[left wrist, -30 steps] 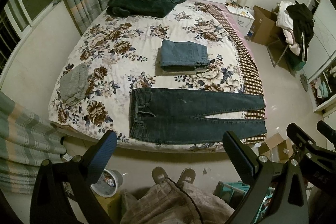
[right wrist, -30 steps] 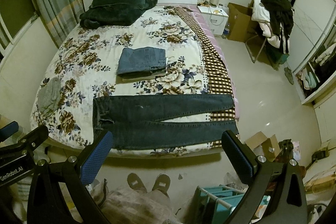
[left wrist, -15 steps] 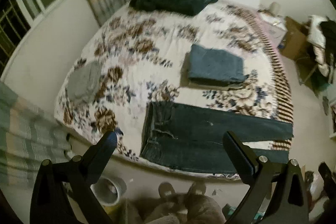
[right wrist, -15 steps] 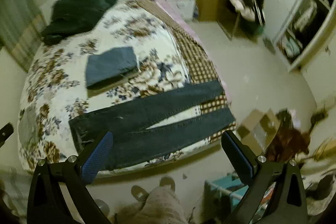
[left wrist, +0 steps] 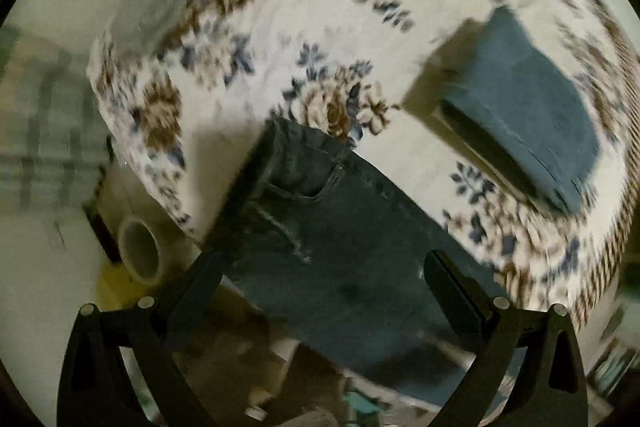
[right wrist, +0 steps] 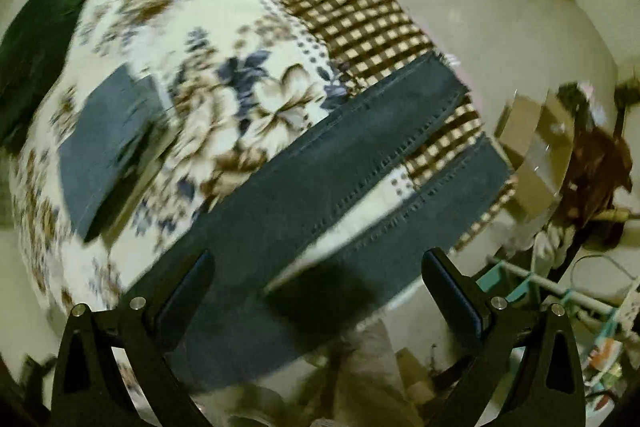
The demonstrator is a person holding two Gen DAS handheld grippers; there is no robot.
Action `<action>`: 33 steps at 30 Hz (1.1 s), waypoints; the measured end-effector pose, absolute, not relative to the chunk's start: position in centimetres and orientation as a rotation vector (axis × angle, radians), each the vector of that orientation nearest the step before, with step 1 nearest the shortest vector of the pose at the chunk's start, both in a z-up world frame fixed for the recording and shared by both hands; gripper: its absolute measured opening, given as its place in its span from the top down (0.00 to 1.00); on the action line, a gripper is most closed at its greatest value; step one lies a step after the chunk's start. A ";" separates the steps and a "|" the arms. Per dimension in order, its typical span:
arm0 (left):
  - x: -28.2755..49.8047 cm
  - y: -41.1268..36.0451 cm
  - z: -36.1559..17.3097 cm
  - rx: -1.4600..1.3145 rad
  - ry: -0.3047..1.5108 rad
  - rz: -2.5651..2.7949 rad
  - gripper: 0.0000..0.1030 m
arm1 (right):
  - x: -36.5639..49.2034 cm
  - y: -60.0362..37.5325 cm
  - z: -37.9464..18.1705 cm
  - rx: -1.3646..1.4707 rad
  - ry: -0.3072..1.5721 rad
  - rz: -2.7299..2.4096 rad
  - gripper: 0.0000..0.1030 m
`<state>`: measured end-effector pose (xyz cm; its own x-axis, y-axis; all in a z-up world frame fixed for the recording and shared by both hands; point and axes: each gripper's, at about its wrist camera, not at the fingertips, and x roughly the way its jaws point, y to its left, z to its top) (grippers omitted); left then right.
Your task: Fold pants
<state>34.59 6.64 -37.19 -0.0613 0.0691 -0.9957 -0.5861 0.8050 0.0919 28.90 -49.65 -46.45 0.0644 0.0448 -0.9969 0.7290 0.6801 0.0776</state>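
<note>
Pants (left wrist: 340,239) lie flat along the near edge of the bed (left wrist: 280,7), both grippers now dropped in close.

A second ago both cameras looked over the whole room; now the left gripper (left wrist: 320,287) hangs wide open over the waistband, the right gripper (right wrist: 316,283) wide open over the two legs near the hems. Neither touches denim yet. My guess: the first grasp is coming. Folded jeans (left wrist: 528,107) sit well apart.

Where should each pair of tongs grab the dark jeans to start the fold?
The dark denim jeans lie flat, legs apart. Probably left tongs pinch the near waistband corner, right tongs the near leg's hem, both from the floral bedspread's near edge, where both ends sit.
</note>
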 end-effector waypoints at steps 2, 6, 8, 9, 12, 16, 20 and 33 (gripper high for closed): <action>36.6 6.7 -40.9 -0.464 1.579 0.603 0.00 | 31.1 -51.9 -50.6 0.714 1.460 -0.625 0.00; 39.8 7.6 -47.6 -0.521 1.616 0.667 0.00 | 34.3 -56.5 -58.9 0.784 1.518 -0.715 0.00; 40.9 8.3 -50.7 -0.549 1.642 0.702 0.00 | 35.0 -58.2 -61.7 0.816 1.532 -0.749 0.00; 41.2 8.7 -52.1 -0.566 1.651 0.719 0.00 | 35.8 -59.4 -63.6 0.831 1.540 -0.776 0.00; 41.8 10.2 -55.8 -0.604 1.685 0.770 0.00 | 36.0 -61.3 -66.5 0.845 1.557 -0.833 0.00; 41.7 11.9 -59.2 -0.645 1.703 0.825 0.01 | 37.0 -63.4 -70.3 0.882 1.571 -0.899 0.00; 41.1 13.6 -60.0 -0.697 1.666 0.844 0.44 | 38.4 -64.0 -73.3 0.897 1.601 -0.917 0.00; 36.5 17.1 -54.9 -0.904 1.388 0.701 0.94 | 38.6 -64.0 -72.3 0.862 1.564 -0.886 0.93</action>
